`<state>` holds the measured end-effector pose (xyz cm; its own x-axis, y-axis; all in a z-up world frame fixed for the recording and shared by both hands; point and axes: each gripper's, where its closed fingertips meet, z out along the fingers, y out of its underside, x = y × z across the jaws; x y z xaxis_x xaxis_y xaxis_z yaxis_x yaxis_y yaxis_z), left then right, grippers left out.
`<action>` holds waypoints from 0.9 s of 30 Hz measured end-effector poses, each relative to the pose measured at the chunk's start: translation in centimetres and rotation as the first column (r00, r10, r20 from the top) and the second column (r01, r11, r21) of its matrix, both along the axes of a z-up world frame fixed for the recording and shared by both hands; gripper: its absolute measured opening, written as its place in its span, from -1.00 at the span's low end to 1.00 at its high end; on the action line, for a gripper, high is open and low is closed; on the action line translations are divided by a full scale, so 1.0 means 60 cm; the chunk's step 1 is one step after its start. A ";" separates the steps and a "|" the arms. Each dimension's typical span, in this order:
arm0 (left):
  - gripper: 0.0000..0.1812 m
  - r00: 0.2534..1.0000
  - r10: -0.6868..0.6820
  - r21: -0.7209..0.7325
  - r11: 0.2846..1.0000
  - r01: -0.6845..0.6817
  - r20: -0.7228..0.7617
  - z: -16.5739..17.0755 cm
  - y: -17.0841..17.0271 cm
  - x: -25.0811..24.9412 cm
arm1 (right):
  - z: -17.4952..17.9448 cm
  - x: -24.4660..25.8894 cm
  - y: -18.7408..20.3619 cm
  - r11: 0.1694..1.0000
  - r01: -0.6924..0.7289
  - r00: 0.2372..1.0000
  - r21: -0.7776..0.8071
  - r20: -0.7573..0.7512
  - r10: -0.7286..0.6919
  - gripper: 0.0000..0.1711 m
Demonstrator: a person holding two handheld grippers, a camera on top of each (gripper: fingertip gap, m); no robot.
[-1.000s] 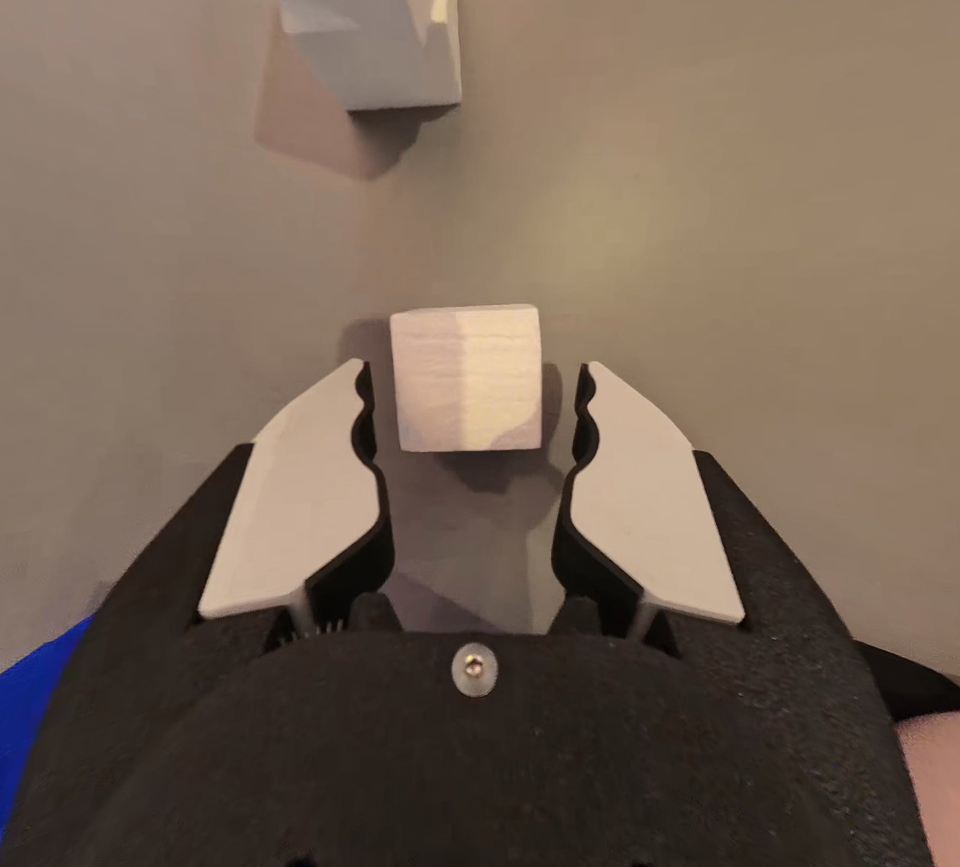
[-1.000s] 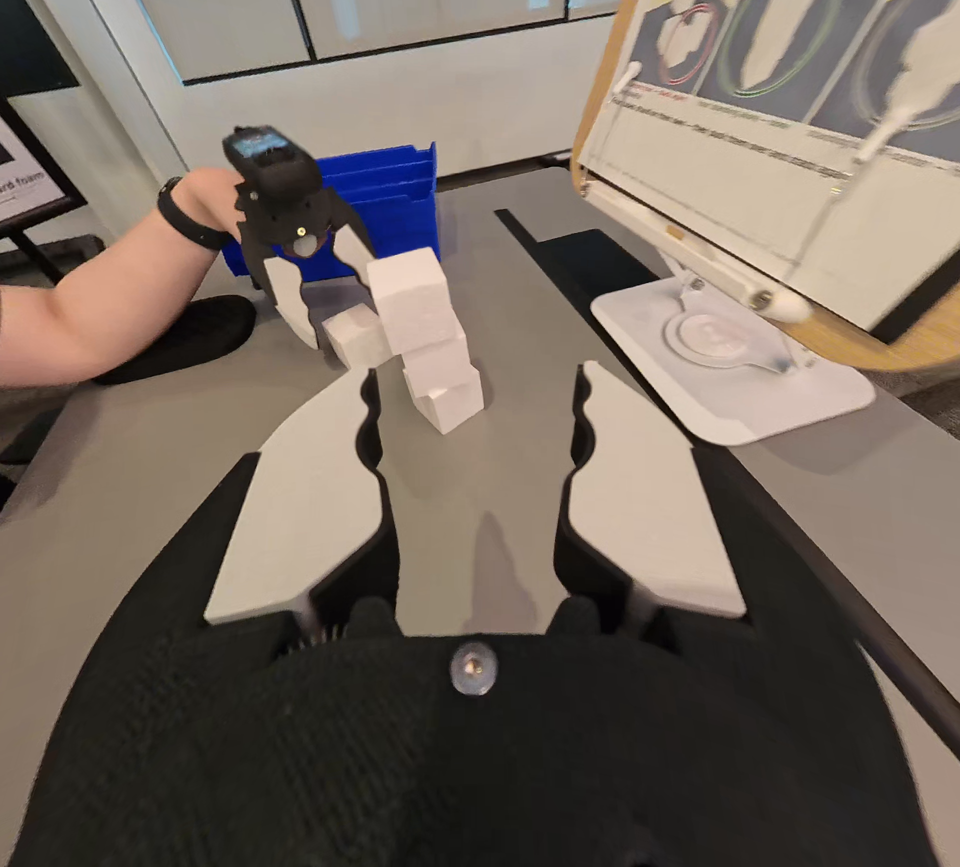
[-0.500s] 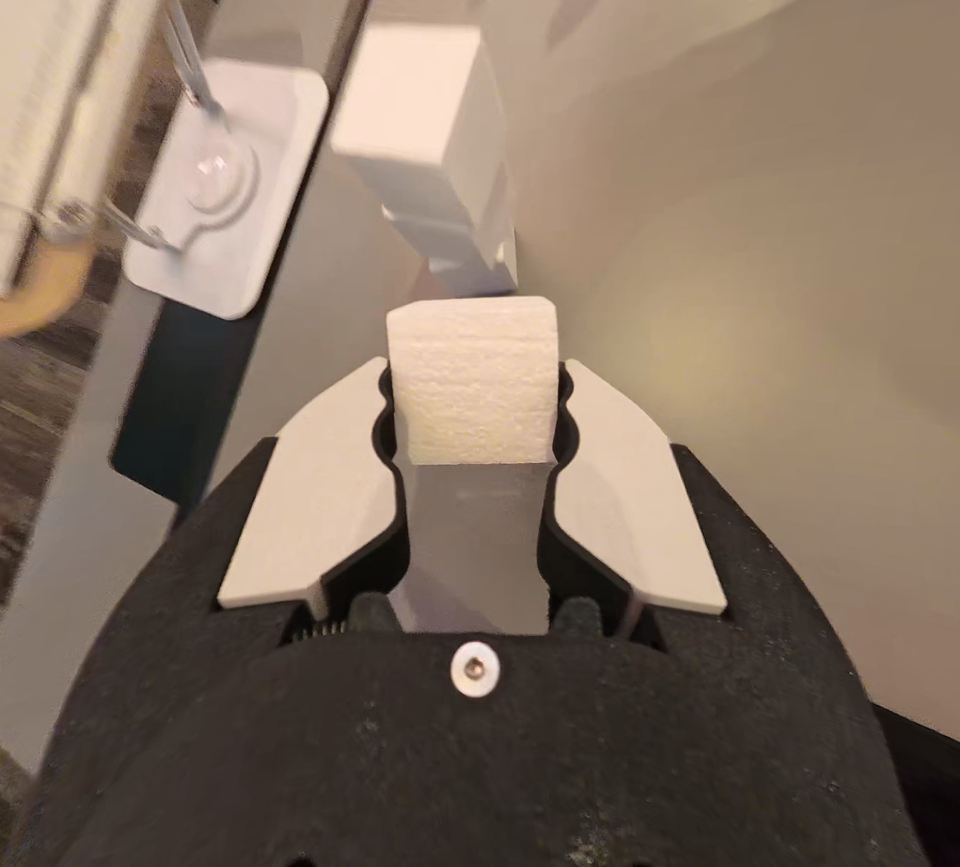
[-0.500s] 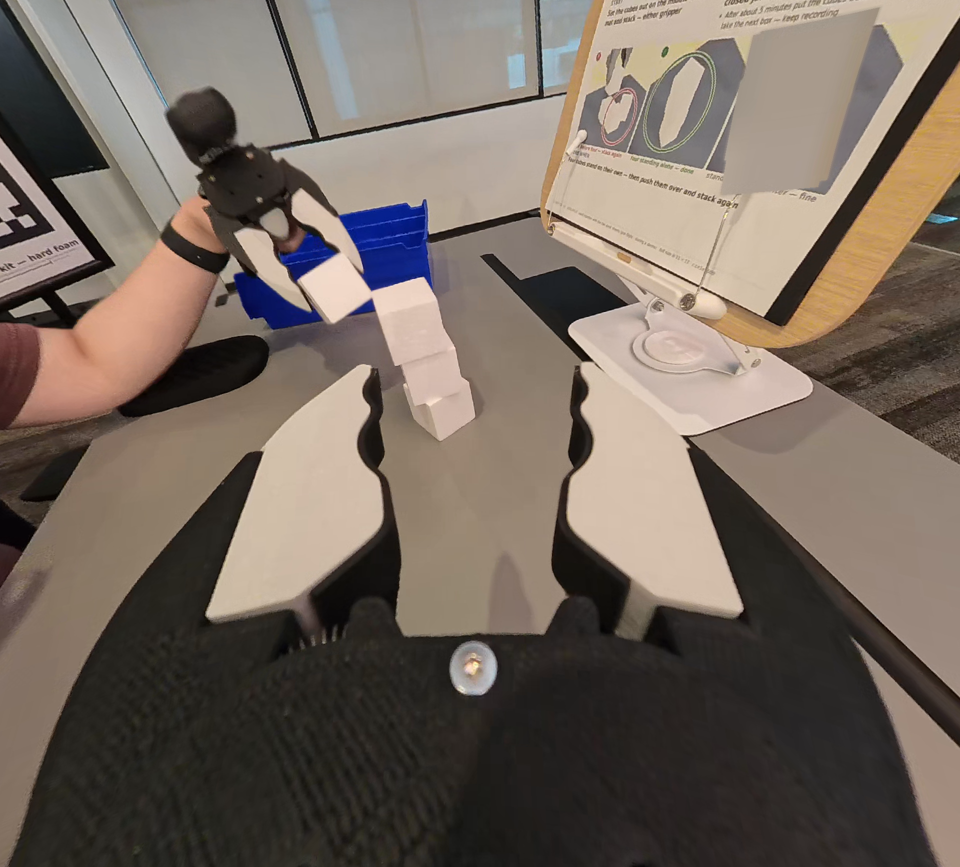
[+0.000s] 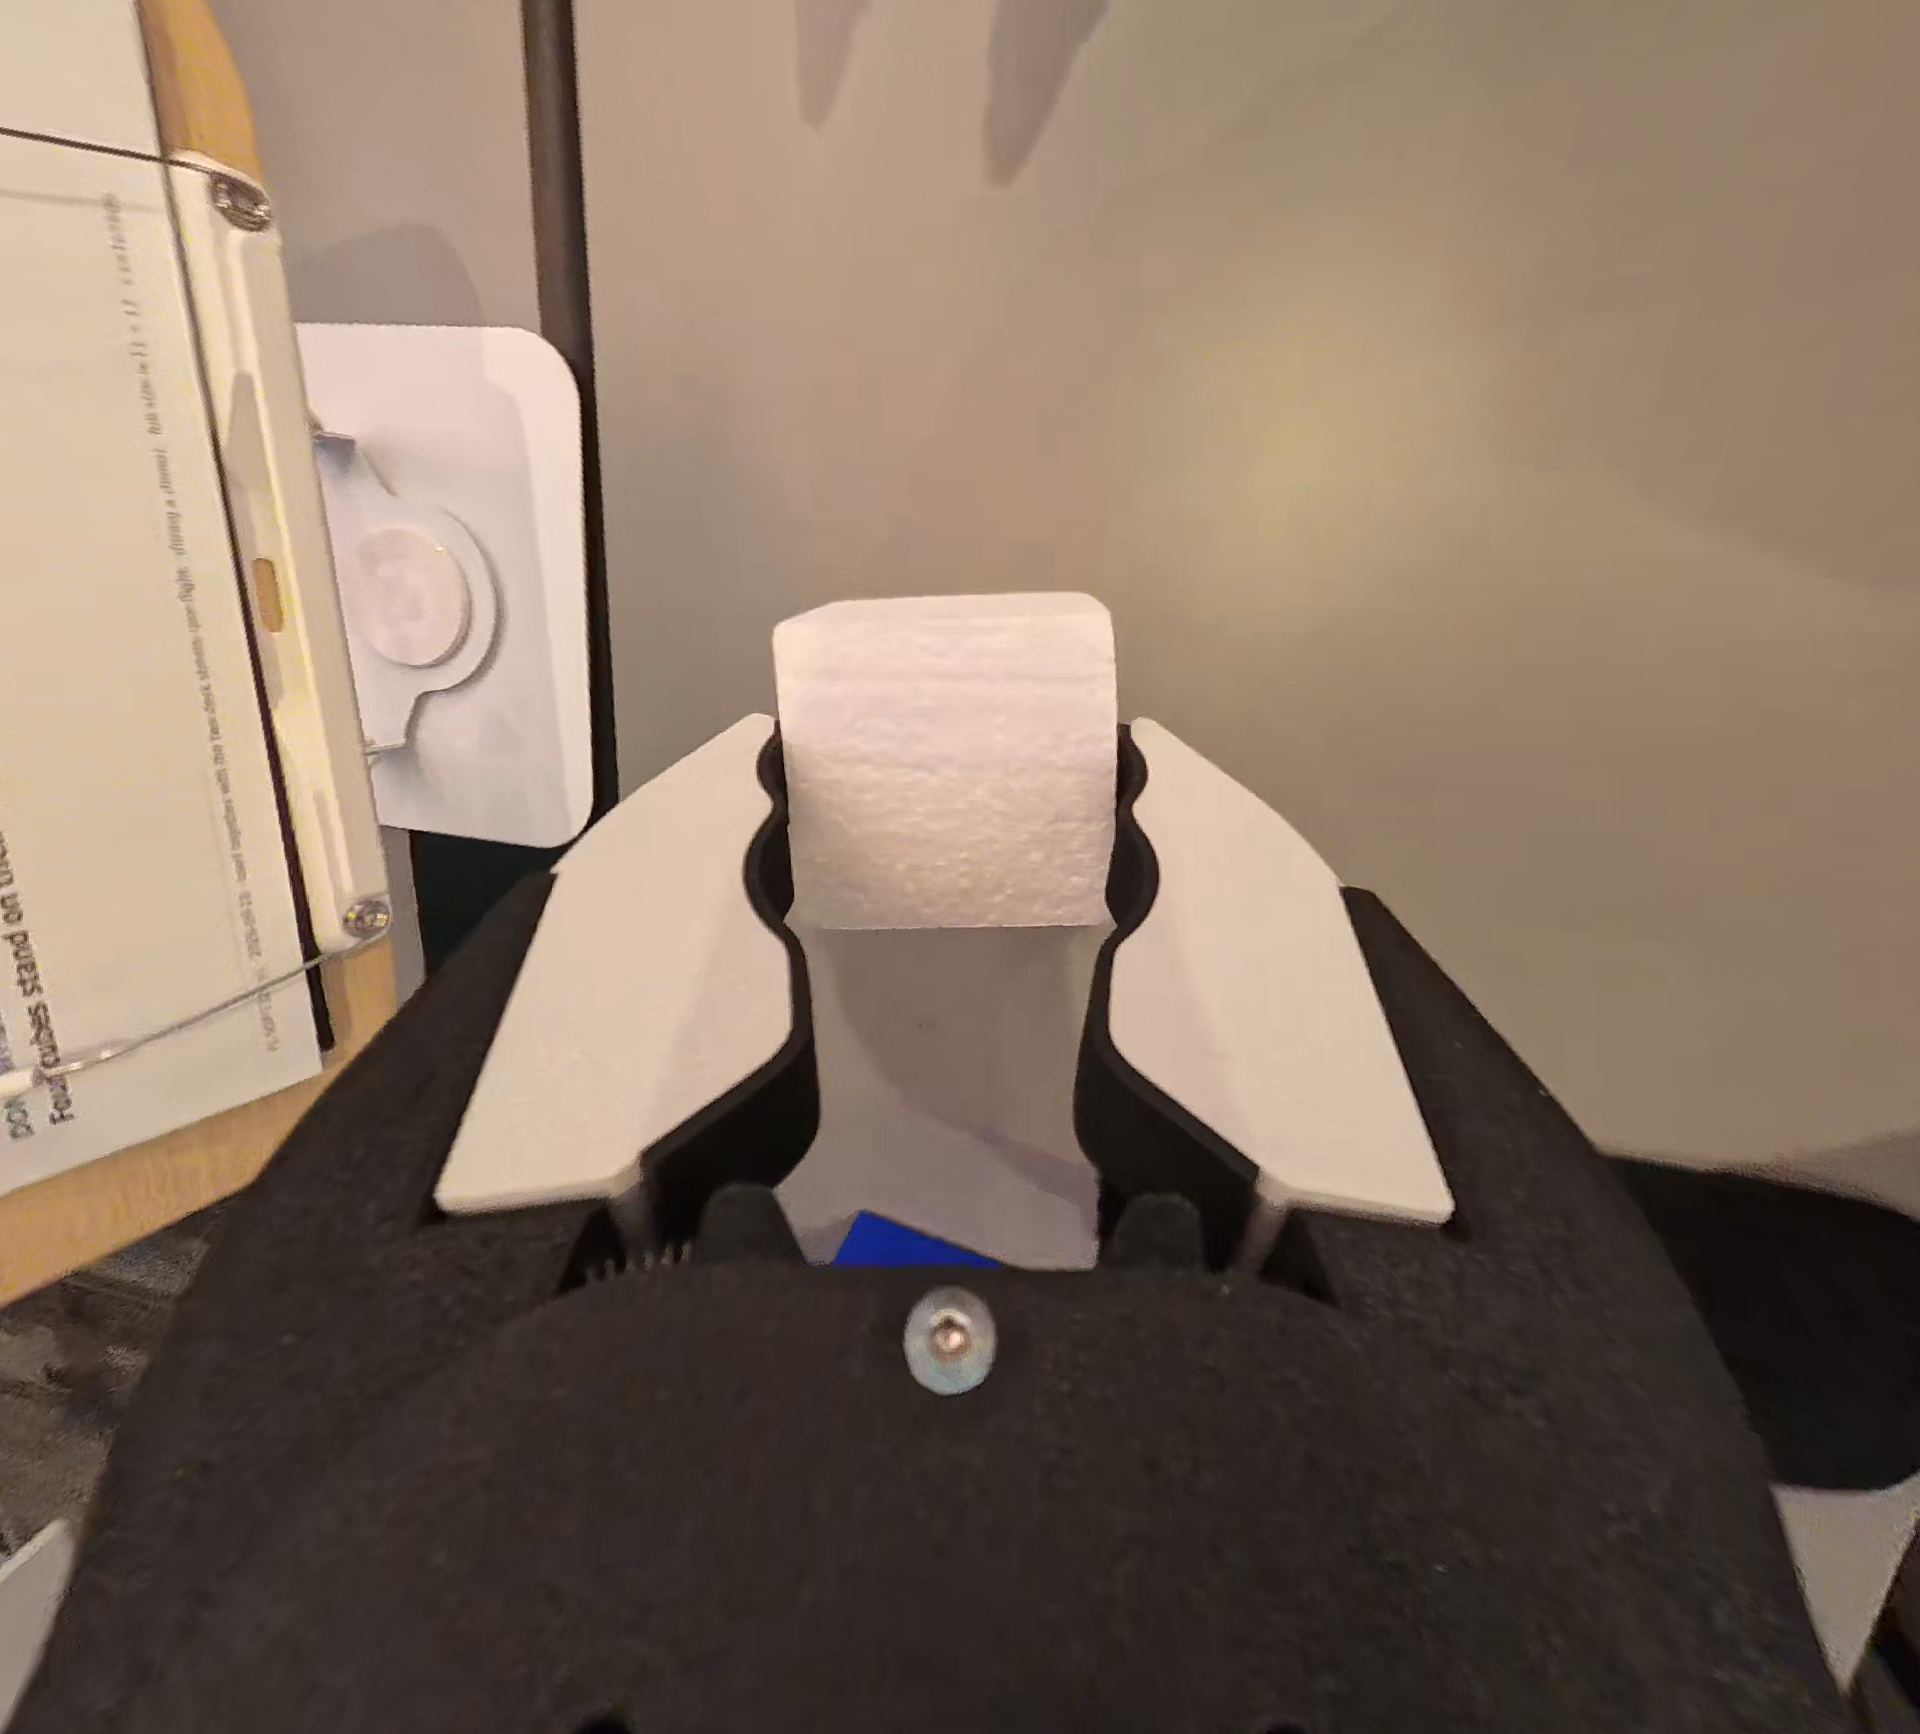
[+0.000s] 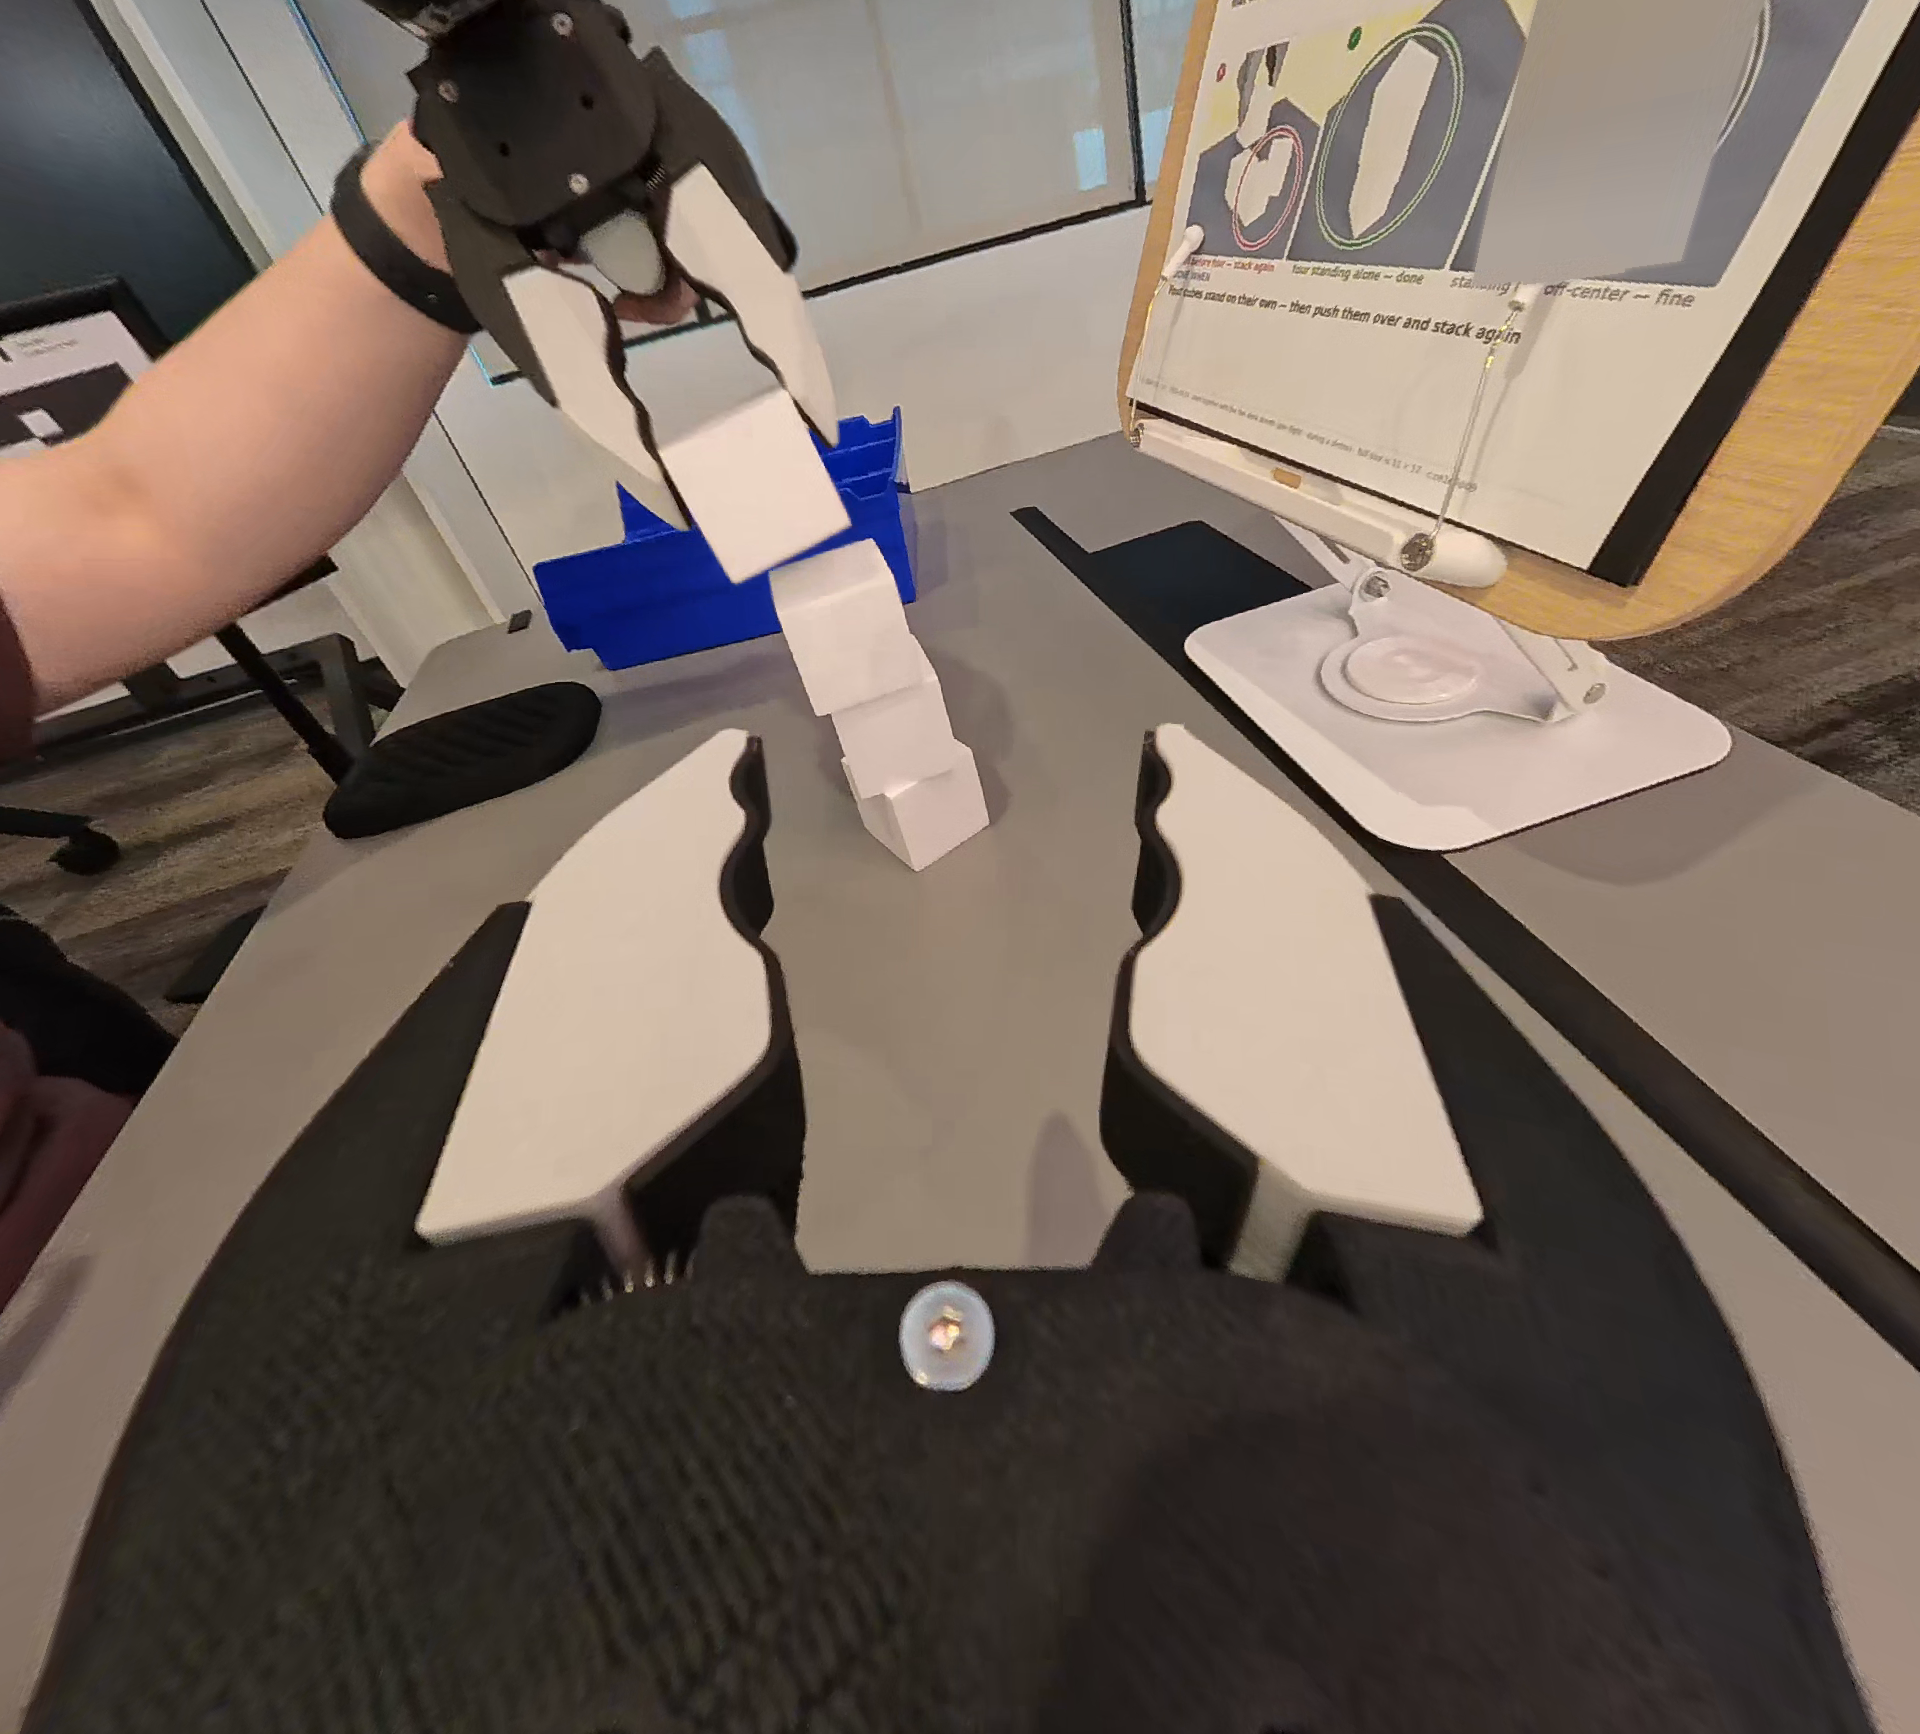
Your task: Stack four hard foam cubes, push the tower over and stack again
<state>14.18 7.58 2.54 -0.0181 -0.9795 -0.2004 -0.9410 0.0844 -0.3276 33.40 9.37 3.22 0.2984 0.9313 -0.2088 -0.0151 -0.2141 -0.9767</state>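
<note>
A printed instruction sheet [image 6: 1538, 157], with text and diagrams, rests on a wooden-edged board [image 6: 1766, 531] carried by a white stand [image 6: 1455, 728] at the right of the grey counter [image 6: 935, 1009]. A blue plastic bin [image 6: 665, 583] sits at the far end of the counter; its contents cannot be seen. The left gripper [image 6: 743, 469], held in a person's hand [image 6: 416, 188], has its jaws clamped on a white hard foam cube [image 5: 943, 811] with a grainy, pebbled surface, held tilted just above a stack of three cubes [image 6: 883, 708]. The stack stands mid-counter, its cubes slightly offset and turned. The right gripper [image 6: 951, 801] hovers low near the stack, its white jaws spread wide and empty.
</note>
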 end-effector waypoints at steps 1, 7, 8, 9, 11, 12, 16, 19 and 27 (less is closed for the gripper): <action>-0.35 0.999 -0.020 -0.016 1.000 0.020 -0.026 -0.006 -0.002 0.000 | 0.001 0.002 0.000 1.000 0.002 1.000 0.004 -0.006 -0.002 -0.20; -0.35 0.996 -0.032 -0.034 0.999 0.029 -0.078 -0.011 0.010 -0.001 | 0.009 0.009 -0.004 1.000 -0.008 0.998 0.002 -0.064 0.008 -0.20; -0.35 0.996 -0.031 -0.045 0.999 0.027 -0.083 -0.013 0.010 -0.001 | 0.007 0.010 -0.004 1.000 -0.008 0.998 0.000 -0.064 0.008 -0.20; -0.35 0.996 -0.032 -0.058 0.998 0.027 -0.088 -0.016 0.009 -0.001 | 0.006 0.010 -0.003 1.000 -0.009 0.998 -0.002 -0.062 0.009 -0.20; -0.35 0.992 -0.026 -0.055 0.998 0.019 -0.124 -0.024 0.013 -0.009 | 0.004 0.010 -0.002 1.000 -0.009 0.998 -0.006 -0.056 0.008 -0.20; -0.34 0.990 -0.020 -0.032 0.999 0.016 -0.138 -0.028 0.019 -0.012 | 0.003 0.010 -0.002 1.000 -0.011 0.998 -0.006 -0.055 0.011 -0.20; -0.28 0.996 -0.007 -0.027 1.000 0.005 -0.093 -0.031 0.024 -0.003 | 0.001 0.004 -0.003 1.000 -0.026 0.999 -0.011 -0.048 0.025 -0.21; -0.05 0.996 0.039 -0.001 0.999 -0.039 -0.075 -0.020 0.033 -0.008 | -0.010 -0.001 -0.004 0.999 -0.036 0.999 -0.021 -0.024 0.035 -0.20; -0.20 0.905 0.136 0.213 0.948 -0.237 0.404 0.054 0.018 -0.099 | -0.034 0.019 -0.003 0.997 -0.018 1.000 -0.071 0.019 0.020 -0.20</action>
<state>8.26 8.65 5.75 0.2870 -0.8732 -0.3938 -0.7552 0.0467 -0.6538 34.56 9.20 1.17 0.2854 0.9199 -0.2689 0.0082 -0.2830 -0.9591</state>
